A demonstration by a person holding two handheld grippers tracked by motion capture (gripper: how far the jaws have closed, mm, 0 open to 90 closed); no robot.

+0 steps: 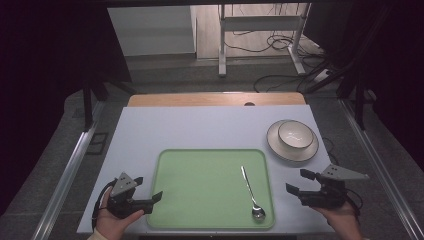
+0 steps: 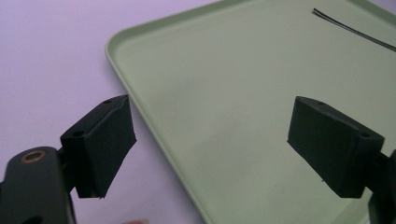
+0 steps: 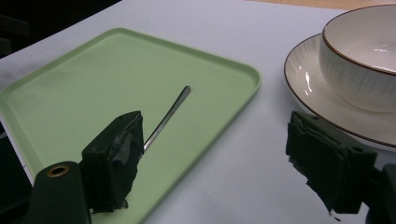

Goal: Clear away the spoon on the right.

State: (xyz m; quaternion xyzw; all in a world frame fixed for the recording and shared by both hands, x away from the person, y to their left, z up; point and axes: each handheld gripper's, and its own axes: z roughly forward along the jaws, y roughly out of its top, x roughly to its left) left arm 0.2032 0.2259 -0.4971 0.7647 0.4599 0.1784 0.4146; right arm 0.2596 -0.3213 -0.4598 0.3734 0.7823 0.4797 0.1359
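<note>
A light green tray (image 1: 200,190) lies at the front middle of the white table (image 1: 200,130). A metal spoon (image 1: 250,187) rests on the tray's right part, bowl end toward me. A white bowl (image 1: 295,134) sits on a white plate (image 1: 280,150) at the right, behind the tray's corner. My left gripper (image 1: 150,187) is open at the tray's left edge with nothing between its fingers. In the left gripper view it (image 2: 210,140) straddles the tray's rim (image 2: 140,107). My right gripper (image 1: 295,180) is open and unloaded, right of the tray. In the right gripper view it (image 3: 215,154) faces the spoon handle (image 3: 168,114) and the bowl (image 3: 364,60).
A wooden strip (image 1: 215,99) borders the table's far edge. Beyond it stand desk legs (image 1: 222,45) and loose cables (image 1: 280,42) on the floor. Metal rails (image 1: 70,170) run along both sides of the table.
</note>
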